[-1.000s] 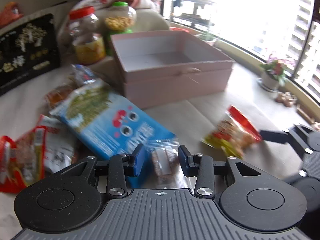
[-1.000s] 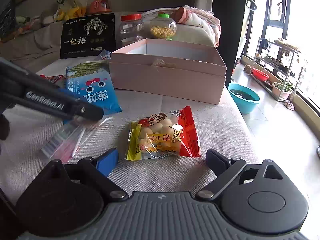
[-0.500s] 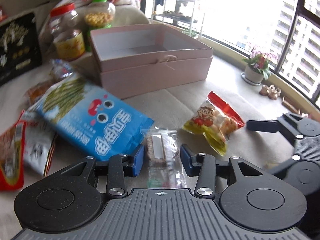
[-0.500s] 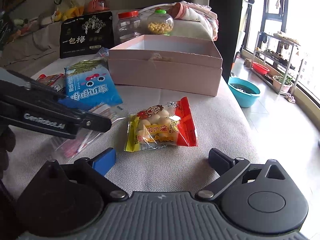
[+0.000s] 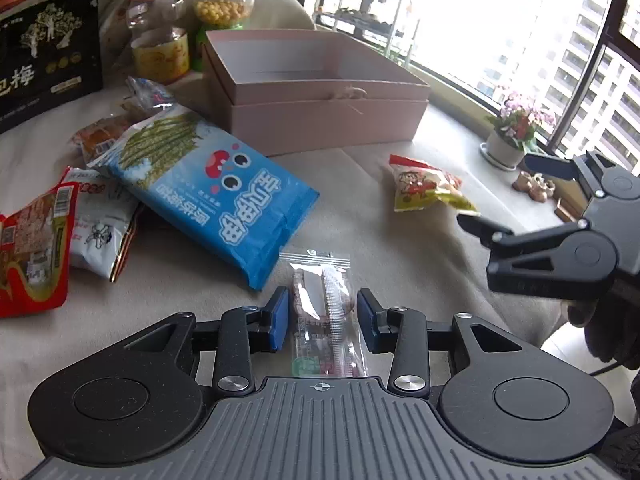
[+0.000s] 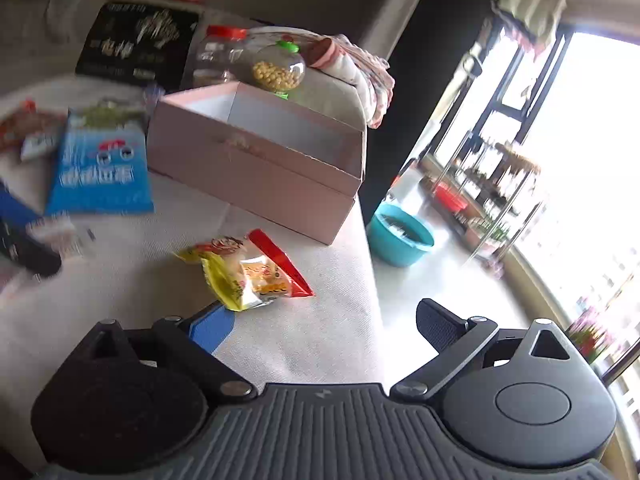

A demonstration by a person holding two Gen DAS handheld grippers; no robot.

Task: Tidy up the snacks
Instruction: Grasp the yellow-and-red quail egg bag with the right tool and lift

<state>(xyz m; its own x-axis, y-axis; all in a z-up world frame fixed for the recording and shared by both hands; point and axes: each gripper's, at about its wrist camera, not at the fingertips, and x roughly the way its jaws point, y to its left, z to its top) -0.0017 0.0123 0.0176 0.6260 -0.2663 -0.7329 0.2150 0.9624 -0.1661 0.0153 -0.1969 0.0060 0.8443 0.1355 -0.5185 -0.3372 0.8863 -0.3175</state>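
From the left wrist, our left gripper (image 5: 322, 316) is closing around the clear packet (image 5: 322, 304), pads not yet pressing; next we lift it to the far pink box (image 5: 316, 92). From the right wrist, our right gripper (image 6: 320, 322) gapes empty near the yellow-red snack bag (image 6: 248, 272); the left side blurs.

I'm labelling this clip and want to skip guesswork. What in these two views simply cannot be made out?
- Clear packet, left wrist view: near end hidden under the left gripper, whose jaws are closing; pad contact unclear.
- The same packet, right wrist view: motion-blurred at the left edge.
- Pink box: floor partly hidden by its front wall in both views.
- Black bag: cut off by the left edge.
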